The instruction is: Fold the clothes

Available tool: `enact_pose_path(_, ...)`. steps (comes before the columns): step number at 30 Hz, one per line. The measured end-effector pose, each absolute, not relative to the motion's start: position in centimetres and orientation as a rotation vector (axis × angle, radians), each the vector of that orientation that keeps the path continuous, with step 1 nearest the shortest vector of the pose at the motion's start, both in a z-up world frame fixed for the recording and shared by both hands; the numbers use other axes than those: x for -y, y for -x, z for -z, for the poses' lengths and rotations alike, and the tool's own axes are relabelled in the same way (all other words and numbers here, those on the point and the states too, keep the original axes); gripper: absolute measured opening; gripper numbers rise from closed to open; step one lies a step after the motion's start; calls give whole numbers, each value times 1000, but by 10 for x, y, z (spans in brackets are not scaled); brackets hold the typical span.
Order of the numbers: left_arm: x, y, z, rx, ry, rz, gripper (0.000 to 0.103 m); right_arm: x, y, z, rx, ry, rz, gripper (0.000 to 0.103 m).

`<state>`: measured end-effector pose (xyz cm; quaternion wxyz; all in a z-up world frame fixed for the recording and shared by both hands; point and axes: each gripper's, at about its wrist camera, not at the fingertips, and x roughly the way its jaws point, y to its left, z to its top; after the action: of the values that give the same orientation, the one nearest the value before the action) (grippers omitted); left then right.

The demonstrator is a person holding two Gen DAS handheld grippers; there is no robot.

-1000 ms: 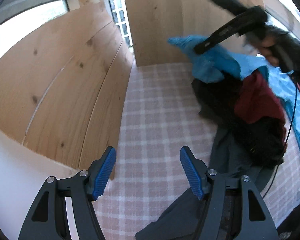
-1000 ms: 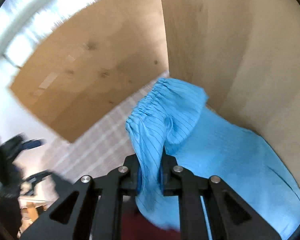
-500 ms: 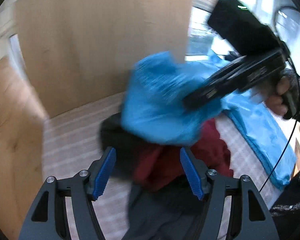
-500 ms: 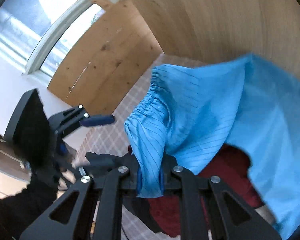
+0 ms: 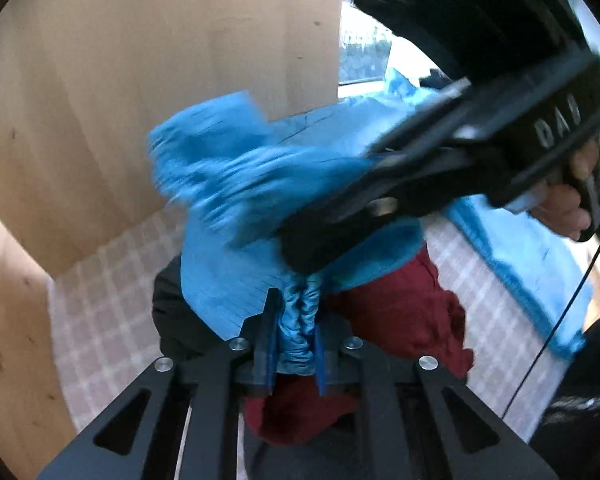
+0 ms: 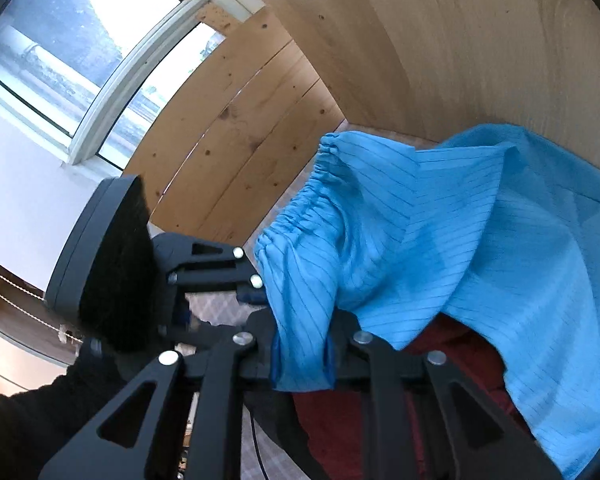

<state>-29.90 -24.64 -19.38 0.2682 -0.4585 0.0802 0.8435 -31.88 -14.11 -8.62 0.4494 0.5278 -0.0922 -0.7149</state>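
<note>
A pink checked cloth (image 5: 100,304) is spread below wooden panels (image 6: 236,128). Above a dark red garment (image 5: 400,312), a blue striped garment (image 6: 440,240) is held up, its gathered elastic edge clamped in the closed left gripper (image 5: 296,344) and the closed right gripper (image 6: 302,364).

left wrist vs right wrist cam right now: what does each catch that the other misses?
Only the left wrist view shows the person's right hand on its handle, the pink checked cover spread wide, and a black garment under the pile.

Only the right wrist view shows the window and the blue garment's elastic gathered edge stretched out sharp.

Both show the blue garment, the left gripper and right gripper each shut on it, the red garment beneath, and the wooden panels.
</note>
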Motion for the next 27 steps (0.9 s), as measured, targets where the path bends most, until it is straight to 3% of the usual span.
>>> enact_pose_path(2,251,305,195,-191,1246,-2263,12,141,319,83,207,-1283,1786,19)
enact_pose_path(5,293,314,205,-6,1284,-2306,12,145,323,79,183,-1258,1785,19)
enact_pose_path(8,339,323,215,198,1318,-2343,12,169,328,80,102,-1231,1761,19)
enact_pose_path(11,377,337,231,291,1369,-2422,13,213,338,88,-25,-1223,1720,18)
enact_pose_path(13,397,341,238,296,1418,-2489,23,241,346,96,-73,-1228,1686,18)
enact_pose_path(15,414,339,240,277,1464,-2557,42,270,353,105,-127,-1223,1656,18)
enact_pose_path(17,427,330,237,226,1497,-2624,53,299,359,116,-199,-1210,1653,16)
enact_pose_path(24,439,310,229,128,1528,-2649,55,353,390,186,-516,-1325,1747,13)
enact_pose_path(27,437,319,232,127,1508,-2634,55,349,390,189,-530,-1338,1717,10)
